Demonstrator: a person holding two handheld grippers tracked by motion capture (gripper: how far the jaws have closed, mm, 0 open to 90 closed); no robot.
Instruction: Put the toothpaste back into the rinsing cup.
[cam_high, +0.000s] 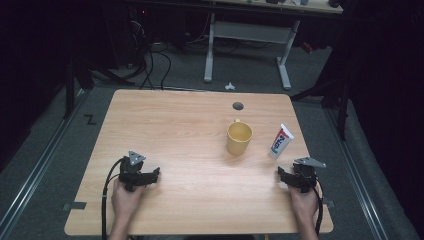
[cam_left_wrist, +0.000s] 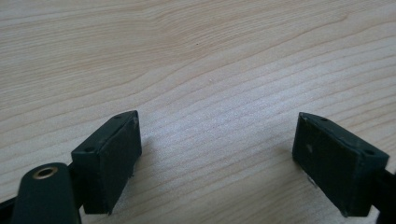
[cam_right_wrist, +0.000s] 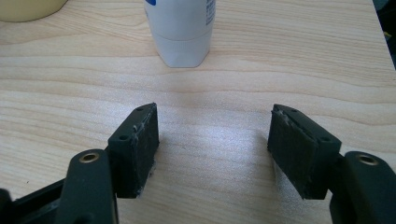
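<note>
A yellow mug (cam_high: 239, 137) stands on the wooden table (cam_high: 175, 130), right of centre. Just right of it a white toothpaste tube (cam_high: 281, 141) stands on its cap; in the right gripper view the tube (cam_right_wrist: 181, 28) rises straight ahead and the mug's base (cam_right_wrist: 28, 8) peeks in at the top left. My right gripper (cam_high: 290, 176) (cam_right_wrist: 212, 149) rests near the front right edge, a short way in front of the tube, jaws wide apart over bare wood. At the front left my left gripper (cam_high: 148, 176) (cam_left_wrist: 217, 158) is open too, with nothing between its jaws.
A round cable hole (cam_high: 238, 106) lies in the table near its far edge. Beyond the table stands a white desk frame (cam_high: 247, 45) on grey floor, with cables (cam_high: 150, 65) at the back left. The table's right edge (cam_high: 320, 170) runs close beside my right hand.
</note>
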